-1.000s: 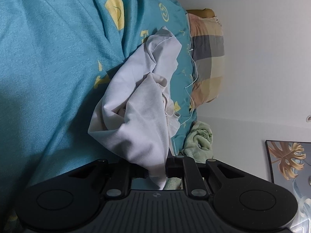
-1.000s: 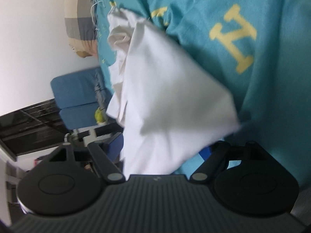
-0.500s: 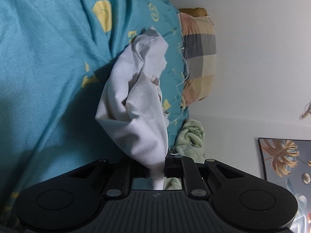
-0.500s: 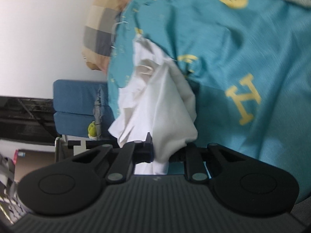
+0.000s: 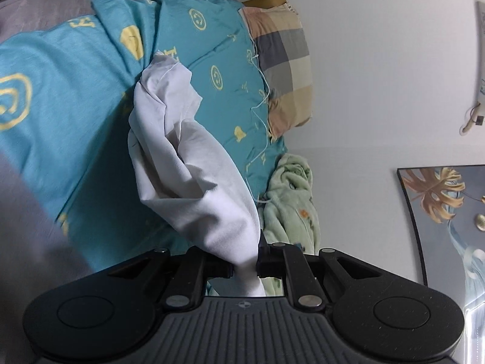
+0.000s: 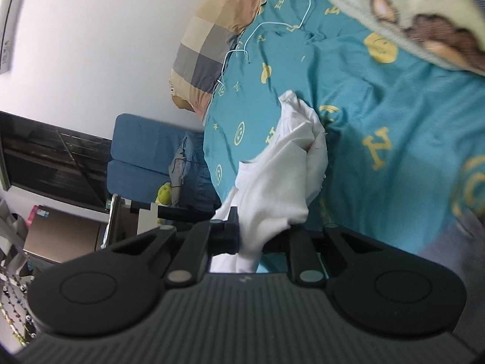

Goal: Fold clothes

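Observation:
A crumpled white garment hangs from both grippers above a teal bedspread with yellow letters. My left gripper is shut on one end of the white cloth. My right gripper is shut on the other end of the same garment, which bunches up between the two grips and trails down to the bedspread. How the garment is laid out inside its folds is hidden.
A checked pillow lies at the head of the bed against a white wall. A pale green fleece blanket is bunched by the wall, and also fills the top right of the right wrist view. A blue chair stands beside the bed.
Both grippers have risen and pulled back from the bed with the white garment. The right gripper, open a second ago, has closed on the cloth.

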Demonstrator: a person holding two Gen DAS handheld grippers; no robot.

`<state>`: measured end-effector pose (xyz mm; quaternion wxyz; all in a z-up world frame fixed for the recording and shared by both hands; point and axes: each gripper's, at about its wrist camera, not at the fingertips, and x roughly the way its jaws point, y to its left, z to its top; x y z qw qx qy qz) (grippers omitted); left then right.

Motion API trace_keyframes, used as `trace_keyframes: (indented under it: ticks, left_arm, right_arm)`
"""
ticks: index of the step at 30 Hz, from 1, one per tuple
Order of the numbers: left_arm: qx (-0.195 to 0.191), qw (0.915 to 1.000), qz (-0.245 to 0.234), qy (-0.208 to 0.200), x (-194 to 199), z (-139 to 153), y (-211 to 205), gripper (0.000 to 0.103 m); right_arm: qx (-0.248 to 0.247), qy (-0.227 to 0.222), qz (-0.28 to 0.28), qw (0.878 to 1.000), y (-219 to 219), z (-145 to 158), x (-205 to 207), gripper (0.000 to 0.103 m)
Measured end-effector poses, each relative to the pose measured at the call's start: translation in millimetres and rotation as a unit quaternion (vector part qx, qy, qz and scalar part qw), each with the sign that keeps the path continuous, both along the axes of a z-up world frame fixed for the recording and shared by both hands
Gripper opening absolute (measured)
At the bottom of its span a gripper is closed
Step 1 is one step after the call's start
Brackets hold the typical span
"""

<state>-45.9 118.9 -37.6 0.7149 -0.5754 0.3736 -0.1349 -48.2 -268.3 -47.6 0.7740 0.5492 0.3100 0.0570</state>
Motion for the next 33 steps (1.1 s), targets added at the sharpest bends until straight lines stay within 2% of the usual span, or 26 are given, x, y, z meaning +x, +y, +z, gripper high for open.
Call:
trace_keyframes:
  ticks: [3, 7, 12, 18, 25, 29, 33]
  left_arm:
    - [-0.006, 1.0, -0.004, -0.005, -34, 5, 3, 0.013]
    - [-0.003, 1.0, -0.004, -0.005, -58, 7, 5, 0.014]
    - [-0.001, 0.9999, 0.005, 0.009, -48, 8, 4, 0.014]
    - [0.004, 0.9994, 0.023, 0.025, 27, 4, -4, 0.016]
    - [0.033, 0.9982, 0.026, 0.042, 133, -24, -11, 0.016]
    - [0.051, 0.9966, 0.021, 0.062, 188, -54, -12, 0.016]
    - [0.064, 0.9939, 0.018, 0.088, 224, -94, -9, 0.016]
  right_arm:
    - [-0.002, 0.001, -0.001, 1.0, 0, 7, -35, 0.015]
    - [0.007, 0.01, -0.004, 1.0, 0, 11, -63, 0.015]
    - [0.018, 0.025, -0.009, 1.0, -4, 13, -48, 0.015]
    - [0.02, 0.045, -0.013, 0.999, -8, 11, 15, 0.015]
    - [0.015, 0.081, -0.01, 0.997, -16, -11, 115, 0.016]
    - [0.009, 0.108, 0.005, 0.994, -18, -42, 166, 0.016]
    - [0.005, 0.131, 0.021, 0.991, -18, -75, 199, 0.016]
